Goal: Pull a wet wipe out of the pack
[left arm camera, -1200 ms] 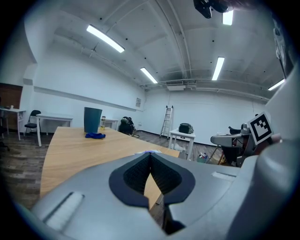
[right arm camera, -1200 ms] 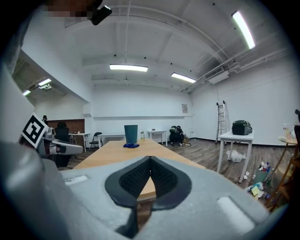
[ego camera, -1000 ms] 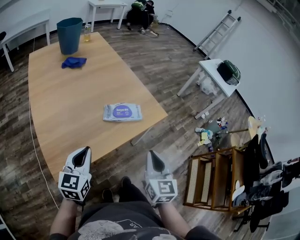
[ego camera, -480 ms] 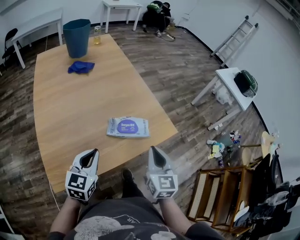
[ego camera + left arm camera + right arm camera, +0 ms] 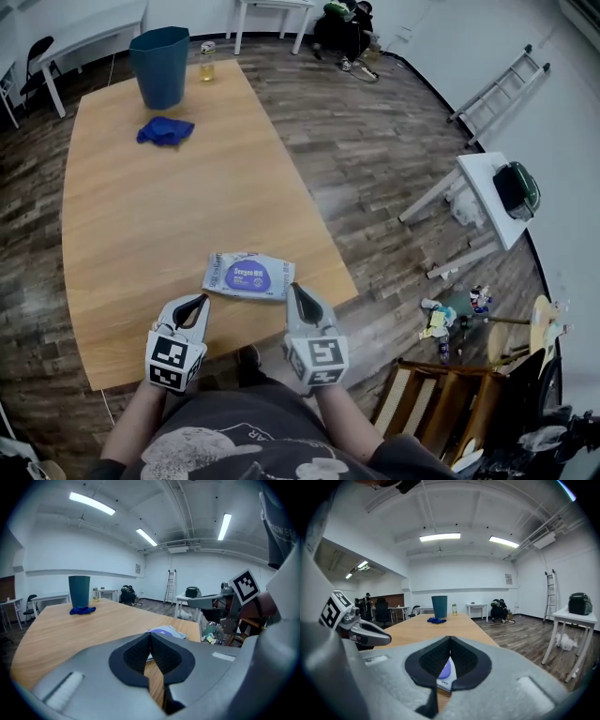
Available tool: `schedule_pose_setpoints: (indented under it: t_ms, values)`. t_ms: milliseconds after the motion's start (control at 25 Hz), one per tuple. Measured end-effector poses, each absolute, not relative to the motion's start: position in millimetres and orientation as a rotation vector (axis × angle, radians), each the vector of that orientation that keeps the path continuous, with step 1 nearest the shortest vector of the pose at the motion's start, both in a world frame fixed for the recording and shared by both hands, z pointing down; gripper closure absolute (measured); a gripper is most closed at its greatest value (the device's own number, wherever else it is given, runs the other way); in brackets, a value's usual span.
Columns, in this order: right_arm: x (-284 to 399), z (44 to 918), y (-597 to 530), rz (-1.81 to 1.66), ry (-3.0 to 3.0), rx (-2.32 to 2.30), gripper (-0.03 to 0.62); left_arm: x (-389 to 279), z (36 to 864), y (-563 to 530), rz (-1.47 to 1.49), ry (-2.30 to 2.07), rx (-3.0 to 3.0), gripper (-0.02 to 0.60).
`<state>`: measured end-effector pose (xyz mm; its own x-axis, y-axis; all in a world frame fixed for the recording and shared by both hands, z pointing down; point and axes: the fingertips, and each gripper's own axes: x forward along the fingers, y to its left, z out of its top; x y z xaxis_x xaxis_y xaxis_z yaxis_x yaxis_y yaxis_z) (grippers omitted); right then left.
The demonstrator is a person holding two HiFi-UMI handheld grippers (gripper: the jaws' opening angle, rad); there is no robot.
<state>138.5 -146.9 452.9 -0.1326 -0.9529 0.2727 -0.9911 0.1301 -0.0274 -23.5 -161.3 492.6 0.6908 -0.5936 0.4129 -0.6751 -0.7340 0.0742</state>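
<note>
- The left gripper (image 5: 194, 302) has its jaws pressed together with nothing between them; the left gripper view shows the dark ribbed pads meeting in a thin seam.
- The right gripper (image 5: 298, 291) is likewise closed and empty, its pads meeting tip to tip in the right gripper view.
- Both grippers point away from the person, over the near edge of the light wooden counter (image 5: 141, 225).
- The flat white wet wipe pack with a purple oval label (image 5: 248, 276) lies just ahead of them, label up, near the counter's near right corner.
- Its long axis runs left to right in the head view, roughly along the near edge and across the line of both grippers.
- The left gripper's tip sits just short of the pack's left near corner, and the right gripper's tip sits just beside its right end; contact cannot be told.
- Well beyond, at the far end of the counter, lies a crumpled blue cloth (image 5: 165, 131).
- Behind it stands a tall teal plastic bin (image 5: 160, 66).
</note>
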Motion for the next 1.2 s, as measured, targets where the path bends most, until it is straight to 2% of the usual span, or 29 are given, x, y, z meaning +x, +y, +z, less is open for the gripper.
schedule_pose_setpoints:
  t_ms: [600,920,1200]
  values:
    - [112,506,-190,0.308,-2.321,1.423,0.599,4,574,-195,0.909,-1.013,2.522,0.563]
    - [106,524,-195,0.324,-2.342,1.246,0.54,3,598,-201,1.072,-0.992,2.434,0.563]
    - [77,547,-191,0.179,-2.296,0.972,0.415,7,603,-201,1.022,-0.928,2.395,0.563]
